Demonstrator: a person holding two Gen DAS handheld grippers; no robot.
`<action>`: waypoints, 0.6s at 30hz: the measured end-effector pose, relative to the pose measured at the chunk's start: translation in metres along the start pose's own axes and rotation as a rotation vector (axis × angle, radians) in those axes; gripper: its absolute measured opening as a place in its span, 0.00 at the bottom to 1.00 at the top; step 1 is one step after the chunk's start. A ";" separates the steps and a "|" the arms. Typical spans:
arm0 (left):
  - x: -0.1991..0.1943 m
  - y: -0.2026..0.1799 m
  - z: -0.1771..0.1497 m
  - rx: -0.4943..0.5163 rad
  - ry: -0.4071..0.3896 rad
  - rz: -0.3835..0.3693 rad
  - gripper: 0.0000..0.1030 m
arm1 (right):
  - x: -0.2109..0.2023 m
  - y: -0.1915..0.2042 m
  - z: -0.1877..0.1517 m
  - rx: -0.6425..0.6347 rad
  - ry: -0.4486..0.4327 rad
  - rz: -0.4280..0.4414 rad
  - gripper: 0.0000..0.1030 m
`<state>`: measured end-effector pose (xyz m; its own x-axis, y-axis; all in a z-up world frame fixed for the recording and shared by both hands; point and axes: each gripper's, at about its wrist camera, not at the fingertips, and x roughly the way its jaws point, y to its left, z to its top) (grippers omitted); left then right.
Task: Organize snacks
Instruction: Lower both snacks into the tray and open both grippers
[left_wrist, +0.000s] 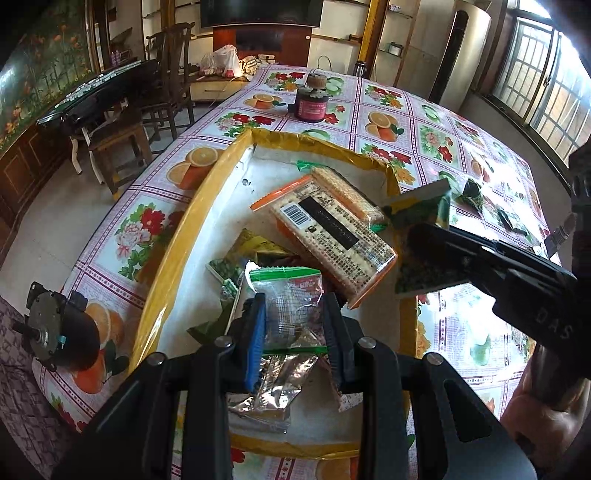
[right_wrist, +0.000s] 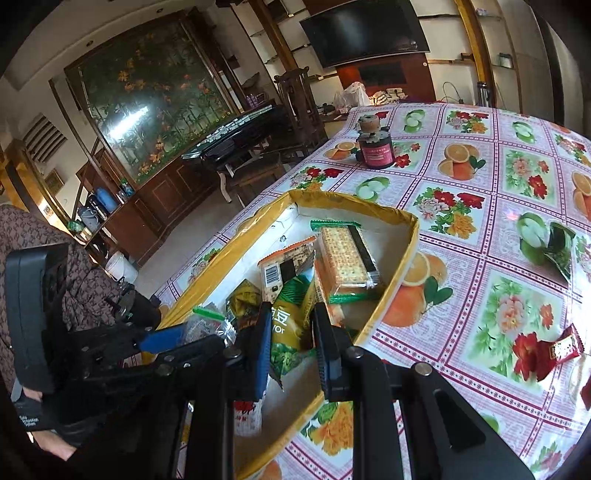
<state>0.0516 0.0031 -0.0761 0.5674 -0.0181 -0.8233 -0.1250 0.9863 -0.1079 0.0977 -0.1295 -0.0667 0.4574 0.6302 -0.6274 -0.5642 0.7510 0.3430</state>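
Observation:
A yellow-rimmed box (left_wrist: 173, 236) (right_wrist: 402, 254) on the table holds cracker packs (left_wrist: 332, 236) (right_wrist: 347, 262) and several small snack packets. My left gripper (left_wrist: 295, 332) hangs over the box's near end, its jaws around a clear green-topped packet (left_wrist: 288, 295). My right gripper (right_wrist: 291, 347) is shut on a green snack bag (right_wrist: 288, 328) (left_wrist: 424, 273) over the box's right rim. More snacks lie on the table to the right: a green packet (right_wrist: 557, 251) and a red packet (right_wrist: 561, 347).
A dark red jar (left_wrist: 312, 103) (right_wrist: 375, 151) stands on the flowered tablecloth beyond the box. A small motor (left_wrist: 55, 328) lies at the table's left edge. Chairs and a black table stand to the left.

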 end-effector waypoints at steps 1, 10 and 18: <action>0.001 0.000 0.000 -0.001 0.001 0.000 0.30 | 0.002 -0.001 0.000 0.003 0.001 0.002 0.19; 0.009 0.007 0.004 -0.020 0.021 -0.008 0.30 | 0.018 -0.005 0.005 0.019 0.022 0.009 0.19; 0.018 0.008 0.008 -0.026 0.036 -0.008 0.30 | 0.037 -0.010 0.010 0.036 0.042 0.022 0.19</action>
<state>0.0672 0.0116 -0.0870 0.5389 -0.0327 -0.8417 -0.1415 0.9815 -0.1287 0.1270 -0.1121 -0.0863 0.4156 0.6380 -0.6483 -0.5485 0.7443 0.3810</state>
